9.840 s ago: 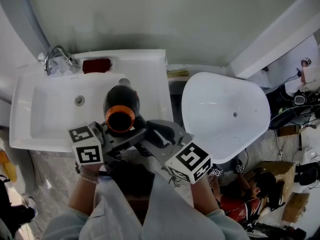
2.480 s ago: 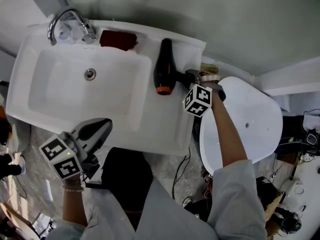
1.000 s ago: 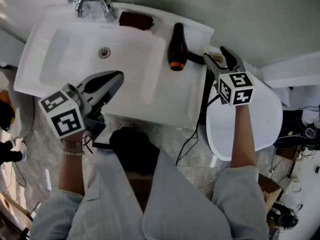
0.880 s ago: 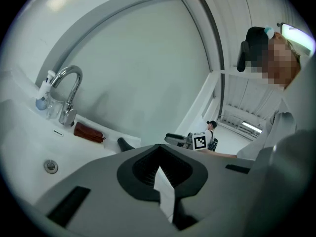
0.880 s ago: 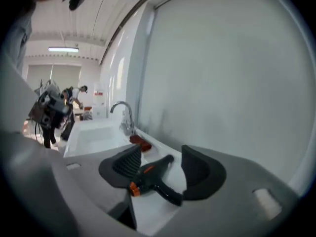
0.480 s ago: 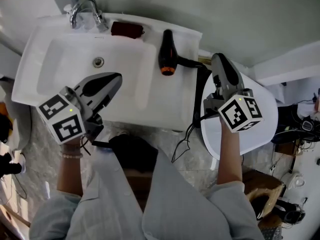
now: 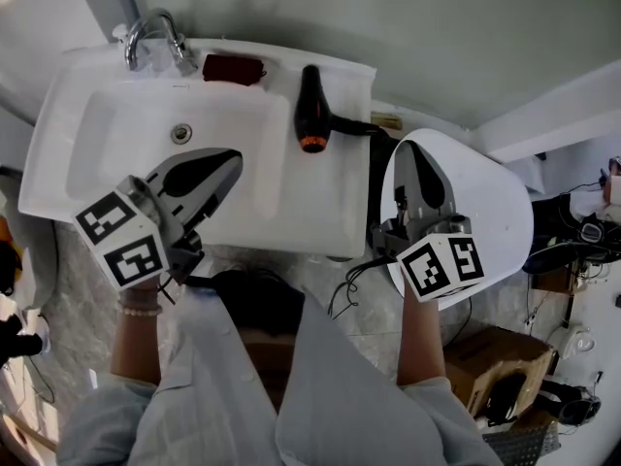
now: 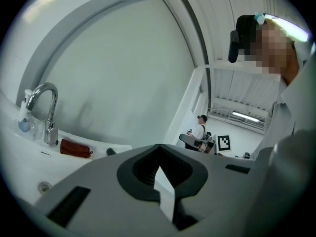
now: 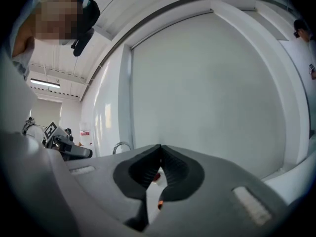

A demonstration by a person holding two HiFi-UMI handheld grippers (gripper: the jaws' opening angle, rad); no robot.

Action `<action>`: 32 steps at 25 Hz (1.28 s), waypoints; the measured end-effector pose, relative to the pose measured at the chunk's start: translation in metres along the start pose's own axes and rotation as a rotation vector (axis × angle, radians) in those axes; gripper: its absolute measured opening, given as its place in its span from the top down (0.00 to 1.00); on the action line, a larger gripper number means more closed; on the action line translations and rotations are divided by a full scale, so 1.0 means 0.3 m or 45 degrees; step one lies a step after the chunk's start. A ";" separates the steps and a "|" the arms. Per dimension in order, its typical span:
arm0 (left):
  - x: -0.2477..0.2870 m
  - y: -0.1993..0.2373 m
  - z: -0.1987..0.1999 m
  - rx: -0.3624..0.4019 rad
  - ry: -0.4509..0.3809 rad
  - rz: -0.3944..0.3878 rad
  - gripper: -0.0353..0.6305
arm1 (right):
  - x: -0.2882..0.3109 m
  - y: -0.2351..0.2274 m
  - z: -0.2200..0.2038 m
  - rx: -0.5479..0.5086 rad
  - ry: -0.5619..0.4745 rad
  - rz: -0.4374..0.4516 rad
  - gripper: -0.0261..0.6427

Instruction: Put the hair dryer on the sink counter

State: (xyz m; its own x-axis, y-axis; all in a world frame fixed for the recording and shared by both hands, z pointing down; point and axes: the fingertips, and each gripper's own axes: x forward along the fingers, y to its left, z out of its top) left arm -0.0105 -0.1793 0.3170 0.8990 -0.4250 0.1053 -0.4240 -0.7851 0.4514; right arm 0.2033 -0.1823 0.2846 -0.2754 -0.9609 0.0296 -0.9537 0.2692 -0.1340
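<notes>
The black hair dryer (image 7: 310,113) with its orange nozzle ring lies on the white sink counter (image 7: 340,202), right of the basin, with its handle pointing right. Its cord (image 7: 375,223) hangs over the counter's right edge. My right gripper (image 7: 412,153) is apart from the dryer, over the white oval bowl; its jaws have just been closing and are shut with nothing between them. My left gripper (image 7: 231,159) hovers shut and empty over the basin's front edge. In the left gripper view, the dryer (image 8: 110,152) shows as a small dark shape beyond the shut left gripper (image 8: 159,156).
A chrome faucet (image 7: 150,32) and a dark red pouch (image 7: 233,68) sit at the back of the sink. A white oval bowl (image 7: 490,197) stands right of the counter. A cardboard box (image 7: 485,367) and cables lie on the floor at the right.
My right gripper has drawn back from the dryer's handle toward me, over the white bowl, and its jaws have shut. The dryer stays on the counter. My left gripper has barely shifted.
</notes>
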 end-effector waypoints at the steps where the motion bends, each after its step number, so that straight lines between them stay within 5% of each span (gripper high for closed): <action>1: 0.004 -0.008 -0.001 0.002 0.000 -0.007 0.94 | -0.013 0.006 -0.011 0.000 0.007 -0.002 0.96; 15: 0.015 -0.043 -0.024 0.001 0.011 -0.028 0.94 | -0.090 0.052 -0.095 0.058 0.079 -0.040 0.96; 32: 0.038 -0.051 -0.069 0.023 0.067 -0.032 0.94 | -0.042 0.141 -0.185 -0.081 0.219 0.022 0.96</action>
State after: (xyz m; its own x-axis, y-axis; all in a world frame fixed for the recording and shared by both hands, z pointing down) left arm 0.0085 -0.1627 0.3296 0.9136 -0.3815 0.1408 -0.4030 -0.8032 0.4387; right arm 0.1598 -0.1554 0.3334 -0.3033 -0.9322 0.1974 -0.9528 0.2945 -0.0733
